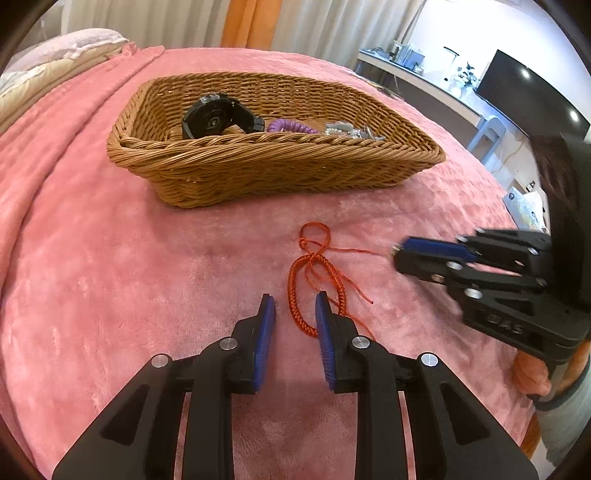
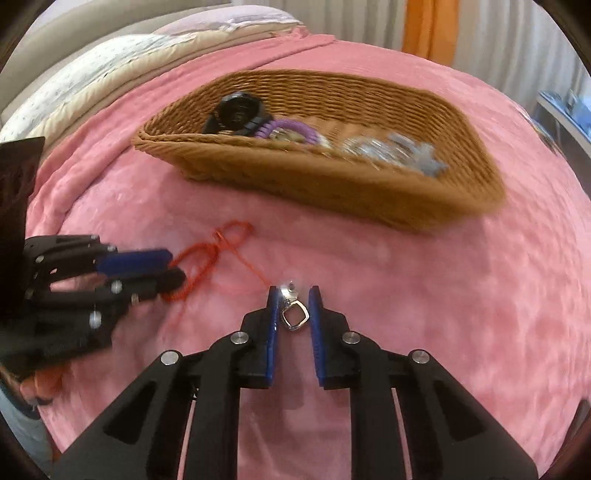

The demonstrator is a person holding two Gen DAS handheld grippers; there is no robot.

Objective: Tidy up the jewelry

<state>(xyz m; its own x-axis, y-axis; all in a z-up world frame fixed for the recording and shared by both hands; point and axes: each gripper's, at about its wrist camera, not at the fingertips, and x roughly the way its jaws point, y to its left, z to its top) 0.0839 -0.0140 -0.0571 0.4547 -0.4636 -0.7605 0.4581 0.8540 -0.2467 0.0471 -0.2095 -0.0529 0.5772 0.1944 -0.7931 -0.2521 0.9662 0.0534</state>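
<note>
A red braided cord bracelet lies on the pink blanket. My left gripper is open, its fingers on either side of the bracelet's near loop. It also shows in the right wrist view, with the bracelet beside it. My right gripper is open around a small silver earring with a square loop, lying between the pads. The wicker basket holds a black watch, a purple coil bracelet and silver pieces.
The pink blanket covers the bed. Pillows and folded bedding lie at the back left. A desk with a dark monitor stands beyond the bed's right edge. Curtains hang behind.
</note>
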